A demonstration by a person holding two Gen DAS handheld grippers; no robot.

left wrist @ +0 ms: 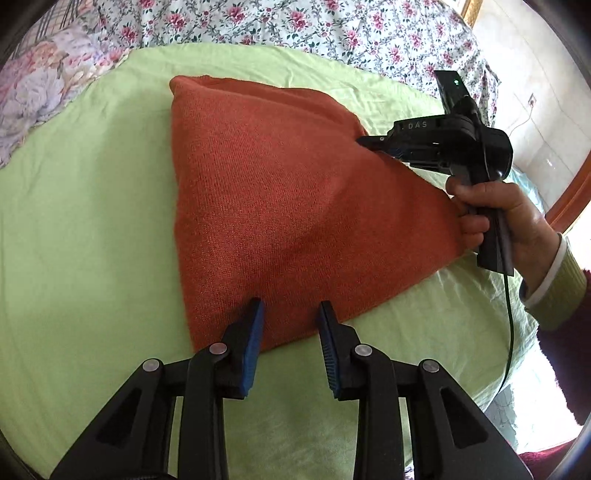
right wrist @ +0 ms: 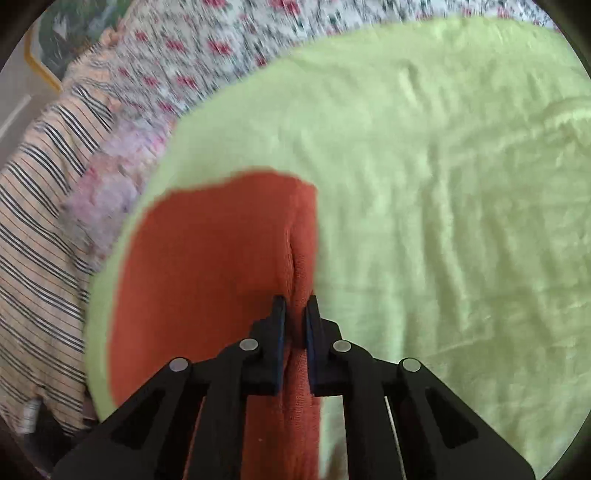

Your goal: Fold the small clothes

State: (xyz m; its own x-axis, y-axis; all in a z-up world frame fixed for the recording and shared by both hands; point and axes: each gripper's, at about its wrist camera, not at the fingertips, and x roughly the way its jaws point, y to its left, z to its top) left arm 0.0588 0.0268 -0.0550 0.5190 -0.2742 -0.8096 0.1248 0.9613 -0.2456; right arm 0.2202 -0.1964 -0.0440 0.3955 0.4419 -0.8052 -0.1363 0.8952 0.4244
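Note:
An orange knitted garment (left wrist: 280, 206) lies on a light green sheet (left wrist: 81, 206), folded into a rough triangle. My left gripper (left wrist: 291, 314) is open, its blue pads over the garment's near edge with nothing between them. My right gripper (left wrist: 373, 142), held in a hand, is at the garment's right edge. In the right wrist view my right gripper (right wrist: 295, 314) is shut on a raised fold of the orange garment (right wrist: 207, 266), which runs back between the fingers.
A floral quilt (left wrist: 295, 26) lies beyond the green sheet, with a floral pillow (left wrist: 37, 85) at the far left. A striped blanket (right wrist: 40, 206) lies left of the sheet (right wrist: 443, 184) in the right wrist view. The bed's edge is at right.

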